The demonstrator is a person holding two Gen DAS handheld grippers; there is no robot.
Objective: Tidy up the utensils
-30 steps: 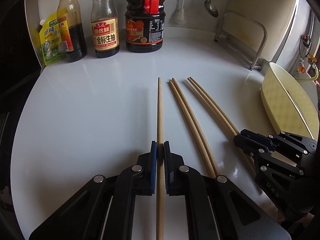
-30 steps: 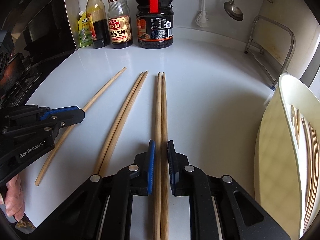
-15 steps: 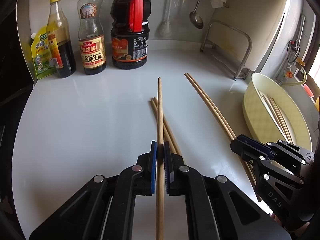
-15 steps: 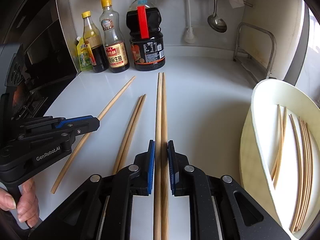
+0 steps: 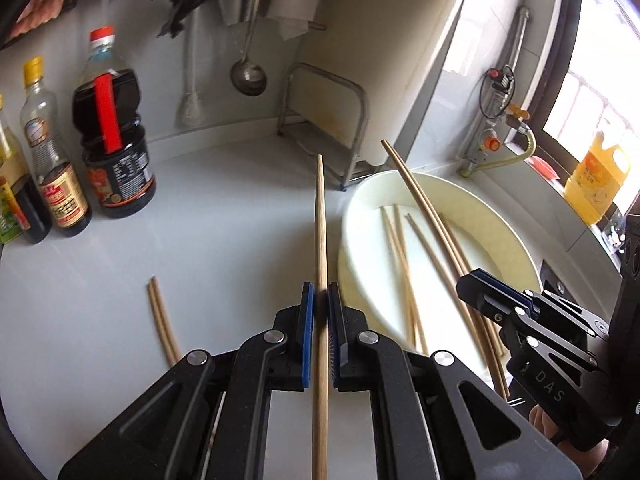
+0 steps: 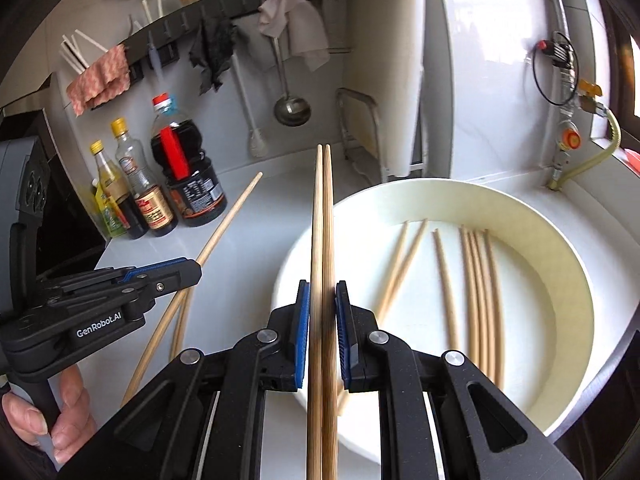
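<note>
Left gripper (image 5: 321, 304) is clamped on a single wooden chopstick (image 5: 320, 220), blue pads (image 5: 306, 320) tight against it from both sides, and the stick runs straight out ahead, lifted clear of the white countertop (image 5: 120, 280). Its tip sits just left of the cream oval dish (image 5: 516, 240) in that view.

Right gripper (image 6: 322, 308) has its fingers squeezed on a pair of chopsticks (image 6: 323, 220) lying flush side by side, pointing forward with the tips over the dish's left rim area. From the left wrist camera you can see that pair as long sticks arcing above the dish.

Inside the dish there's already a bunch of loose chopsticks (image 6: 480, 280), some fanned out, a few bundled close together on the right.

One more pair of chopsticks (image 5: 160, 316) is lying flat on the counter, off to the left of the left gripper.

Back along the wall: three sauce bottles (image 5: 112, 152) in a row, a steel ladle (image 5: 248, 76) hanging, and a metal rack (image 5: 332, 120). A person's hand (image 6: 60, 412) grips the left tool's handle.
</note>
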